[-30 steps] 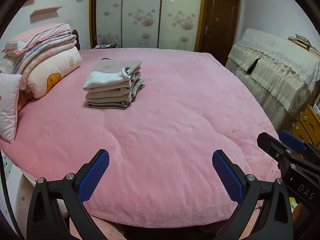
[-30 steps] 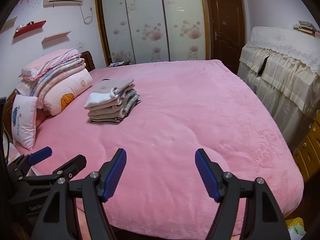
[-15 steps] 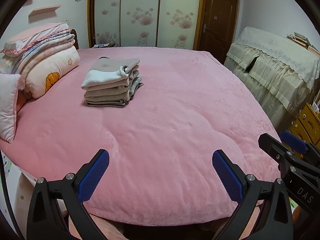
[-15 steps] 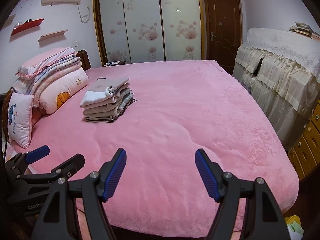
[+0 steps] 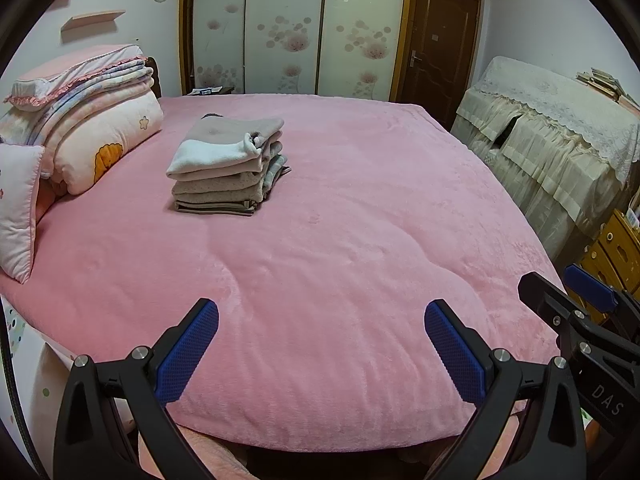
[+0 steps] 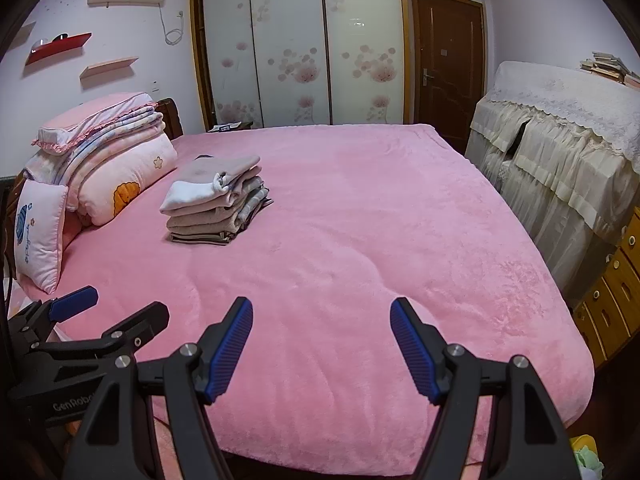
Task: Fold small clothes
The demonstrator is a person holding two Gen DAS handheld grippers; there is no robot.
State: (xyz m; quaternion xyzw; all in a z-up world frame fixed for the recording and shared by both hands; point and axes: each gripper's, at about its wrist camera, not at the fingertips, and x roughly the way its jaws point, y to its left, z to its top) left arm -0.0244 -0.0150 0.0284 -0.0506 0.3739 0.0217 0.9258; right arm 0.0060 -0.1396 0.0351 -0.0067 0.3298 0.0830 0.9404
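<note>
Clearly, both claws were empty. The left gripper [image 5: 321, 338] hung over the near edge of the bed with its blue ribbed pads spread wide and nothing between them, and the right gripper [image 6: 321, 344] beside it stood the same way, jaws parted and holding no cloth.

The task's thing, a neat stack of folded small clothes in grey, beige and white fleece [image 5: 229, 164], lay on the fluffy pink bedspread [image 5: 360, 240], well apart from both claws and toward the head of the bed. It sat ahead and to the left of each gripper, near the pile of folded pink quilts and pillows [image 5: 92, 120] but not touching it.

The stack's long axis ran roughly from the near left to the far right in the left wrist view, with the rolled, folded ends of the garments facing right and the flat edges facing the claws. In the right wrist view the stack [image 6: 216, 200] sat further off to the left, so the left gripper seemed the nearer of the two.

No unfolded garment showed anywhere on the bedspread, so the folding looked finished or paused for a fresh piece. Any reach to the stack would have to travel forward and leftward across open blanket.
</note>
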